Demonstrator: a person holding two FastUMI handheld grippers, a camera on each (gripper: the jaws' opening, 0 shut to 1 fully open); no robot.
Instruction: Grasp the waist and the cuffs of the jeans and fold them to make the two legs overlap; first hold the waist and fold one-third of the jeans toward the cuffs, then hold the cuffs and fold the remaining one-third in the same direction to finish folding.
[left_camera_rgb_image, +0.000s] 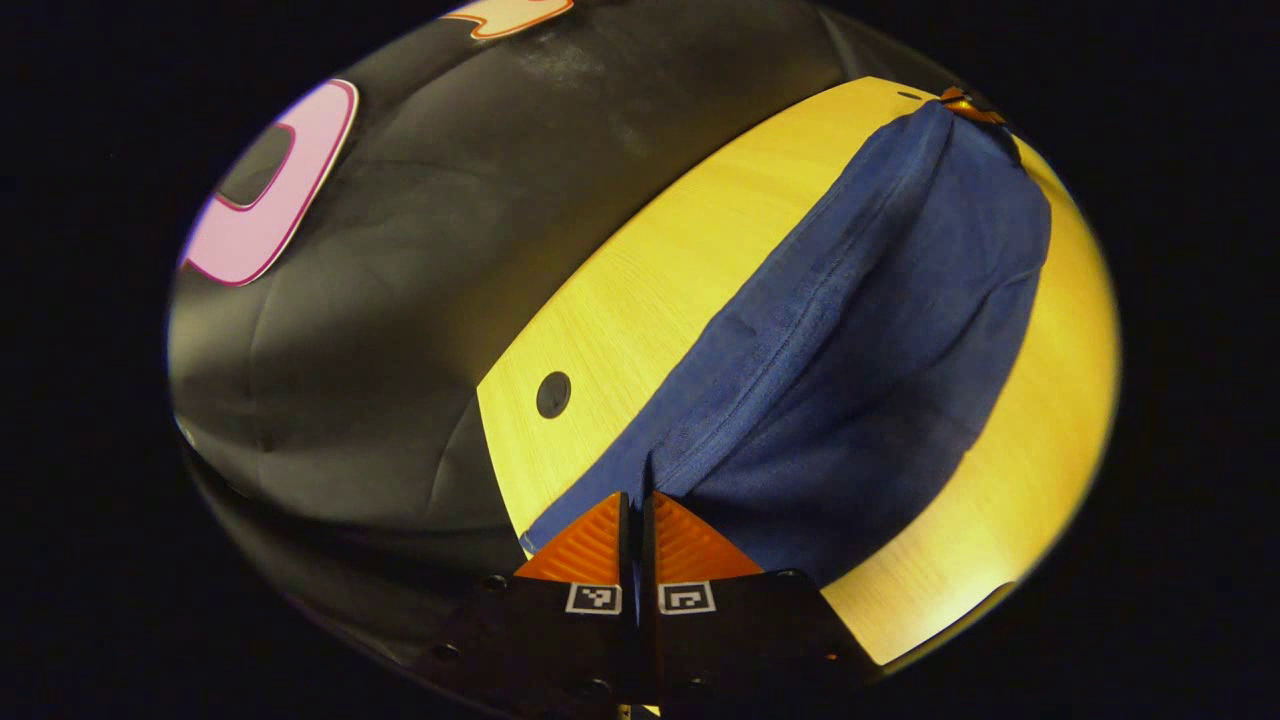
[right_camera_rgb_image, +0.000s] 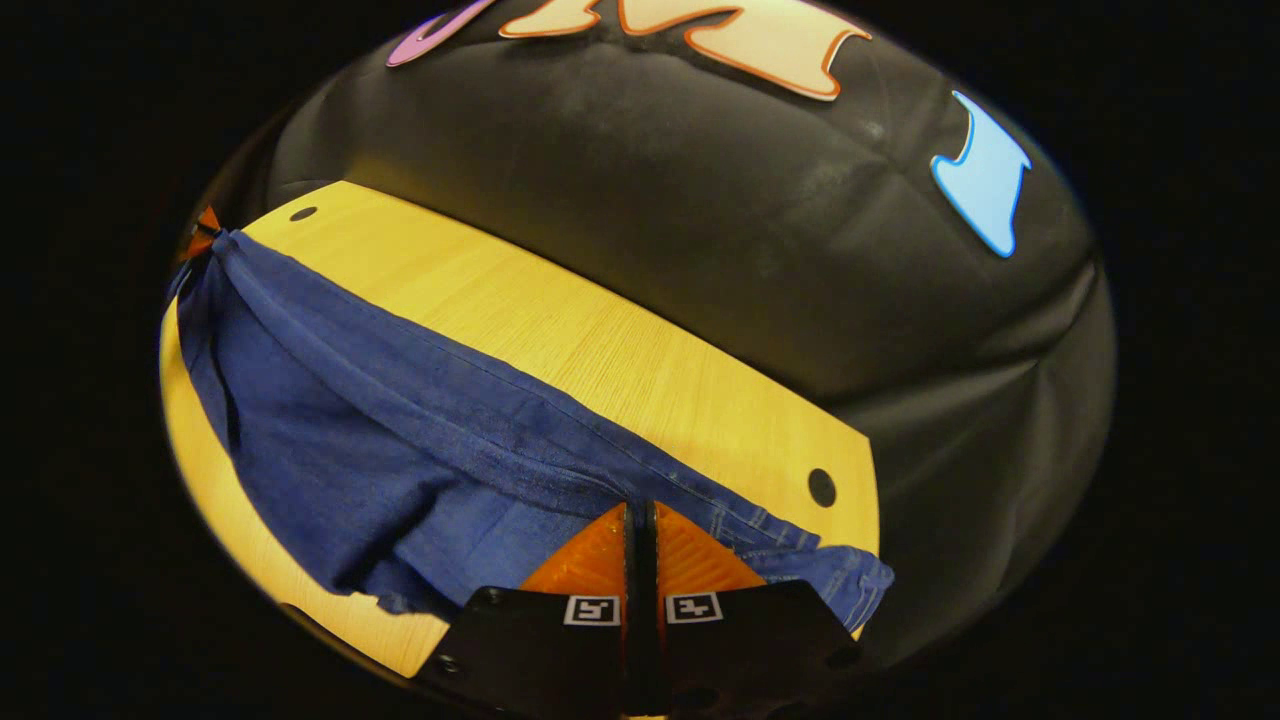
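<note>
Dark blue jeans (left_camera_rgb_image: 860, 330) are stretched lengthwise over a yellow wooden table (left_camera_rgb_image: 640, 290). My left gripper (left_camera_rgb_image: 636, 500) is shut on the near end of the cloth, and its fingers pinch a raised fold. The right gripper (left_camera_rgb_image: 965, 103) shows far off at the other end. In the right gripper view the jeans (right_camera_rgb_image: 400, 430) run away to the left, and my right gripper (right_camera_rgb_image: 640, 508) is shut on the stitched waist end. The left gripper (right_camera_rgb_image: 205, 232) holds the far end there. The upper edge is pulled taut between both grippers, and the rest sags onto the table (right_camera_rgb_image: 560, 320).
The table has a round dark hole (left_camera_rgb_image: 553, 394) near its corner, and holes (right_camera_rgb_image: 821, 487) show at both ends in the right gripper view. Black booth cloth (right_camera_rgb_image: 700, 200) hangs close behind the table's far edge. A bare strip of tabletop lies between jeans and cloth.
</note>
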